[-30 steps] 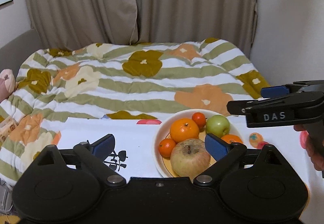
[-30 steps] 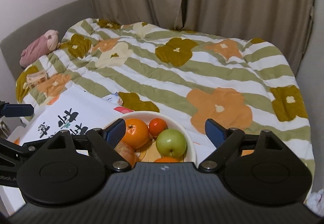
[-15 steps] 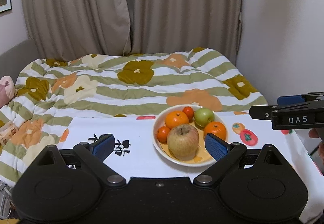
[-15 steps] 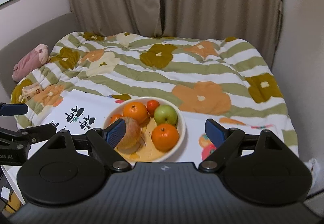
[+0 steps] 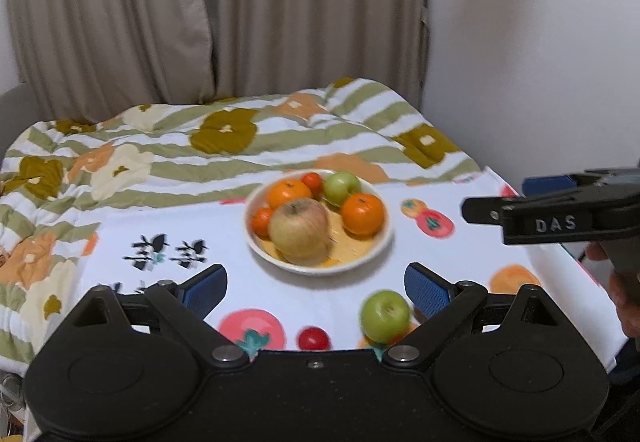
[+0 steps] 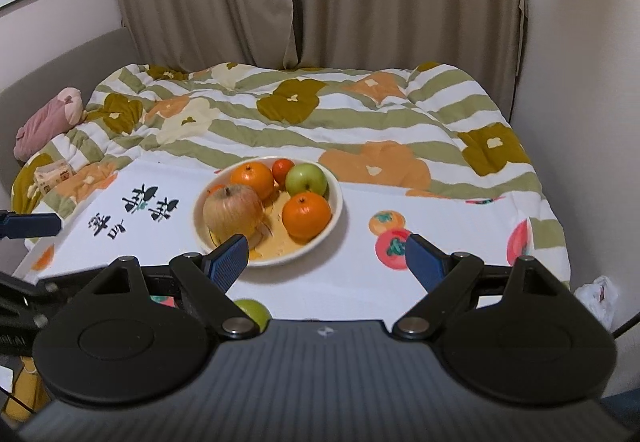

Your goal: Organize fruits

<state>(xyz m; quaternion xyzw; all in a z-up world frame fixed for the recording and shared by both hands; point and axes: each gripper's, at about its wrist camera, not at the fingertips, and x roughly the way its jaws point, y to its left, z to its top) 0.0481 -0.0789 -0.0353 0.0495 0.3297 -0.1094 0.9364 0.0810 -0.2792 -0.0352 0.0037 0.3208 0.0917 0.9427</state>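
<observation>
A cream bowl [image 5: 256, 242] [image 6: 336, 210] stands mid-table. It holds a large pale apple [image 5: 300, 232] [image 6: 233, 212], two oranges [image 5: 362, 214] [image 6: 306, 216], a green apple [image 5: 340, 188] [image 6: 306, 178] and small orange-red fruits [image 5: 312, 180]. Loose on the cloth near the front lie a second green apple [image 5: 385, 316] [image 6: 252, 312], half hidden in the right wrist view, and a small red fruit [image 5: 313, 338]. My left gripper [image 5: 316, 284] is open and empty, short of the bowl. My right gripper [image 6: 326, 258] is likewise open and empty.
The table wears a white cloth [image 5: 168, 226] printed with fruits and black characters. Behind it lies a bed with a flowered striped quilt [image 6: 320, 114], then curtains. A wall closes the right side. A pink plush [image 6: 44, 122] lies far left, and a hand [image 5: 624, 302] shows at the right.
Both grippers have drawn back and up from the bowl, which now sits farther off. The front of the table has come into view with the loose green apple and red fruit.
</observation>
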